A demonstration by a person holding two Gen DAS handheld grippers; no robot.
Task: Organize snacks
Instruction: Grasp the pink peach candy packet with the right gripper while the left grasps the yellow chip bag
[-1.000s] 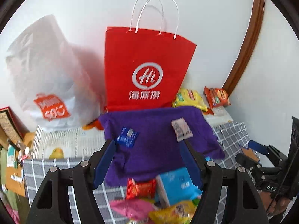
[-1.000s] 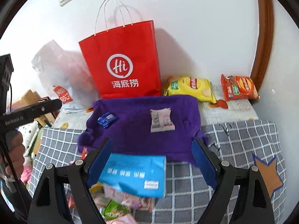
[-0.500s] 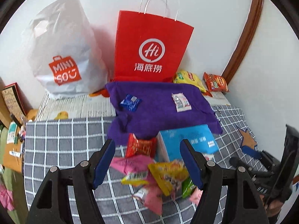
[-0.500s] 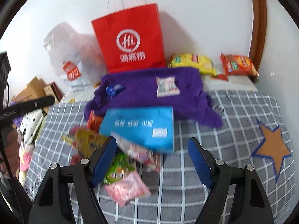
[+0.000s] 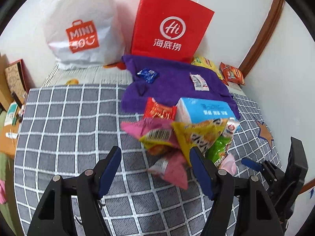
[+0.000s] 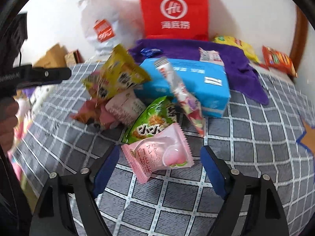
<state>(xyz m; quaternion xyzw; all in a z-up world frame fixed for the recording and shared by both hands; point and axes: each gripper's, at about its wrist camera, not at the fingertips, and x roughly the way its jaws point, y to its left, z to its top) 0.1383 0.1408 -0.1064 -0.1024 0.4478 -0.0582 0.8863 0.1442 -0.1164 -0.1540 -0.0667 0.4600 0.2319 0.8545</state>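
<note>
Both tools, left [image 5: 155, 169] and right [image 6: 160, 167], gape wide and empty before the snack pile [image 6: 137, 102], probably choosing the pink packet [image 6: 159, 151].

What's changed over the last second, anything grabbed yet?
Both grippers pulled back and tipped down toward the snack pile. The right gripper now brackets the pink peach packet; the left gripper sits open near the pink packet. Nothing grabbed. The blue box, purple cloth and red bag stayed put.
</note>
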